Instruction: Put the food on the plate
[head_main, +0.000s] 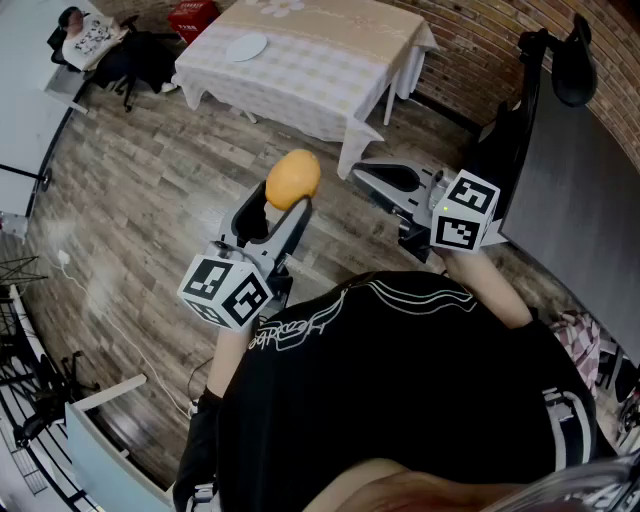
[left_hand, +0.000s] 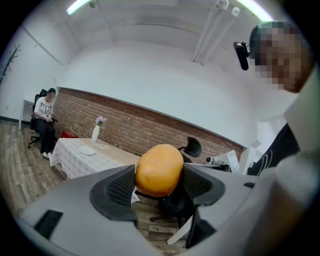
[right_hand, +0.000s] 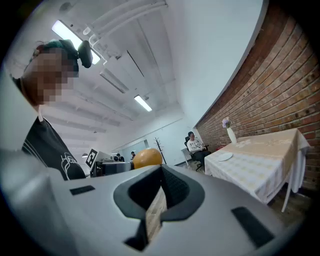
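Observation:
A round orange-yellow fruit (head_main: 292, 178) sits between the jaws of my left gripper (head_main: 283, 205), held up in the air above the wooden floor. In the left gripper view the fruit (left_hand: 159, 169) fills the gap, with both pads pressed on its sides. My right gripper (head_main: 388, 183) hovers to the right at about the same height, its jaws together and nothing between them (right_hand: 161, 175). The fruit (right_hand: 147, 157) also shows past it to the left. A white plate (head_main: 245, 47) lies on the cloth-covered table (head_main: 330, 60) ahead, far from both grippers.
A vase with a flower (left_hand: 95, 132) stands on the table near the brick wall. A person sits on a chair (head_main: 90, 35) at the far left. A black office chair (head_main: 560, 60) and a dark desk lie to the right. A red box (head_main: 192, 15) rests behind the table.

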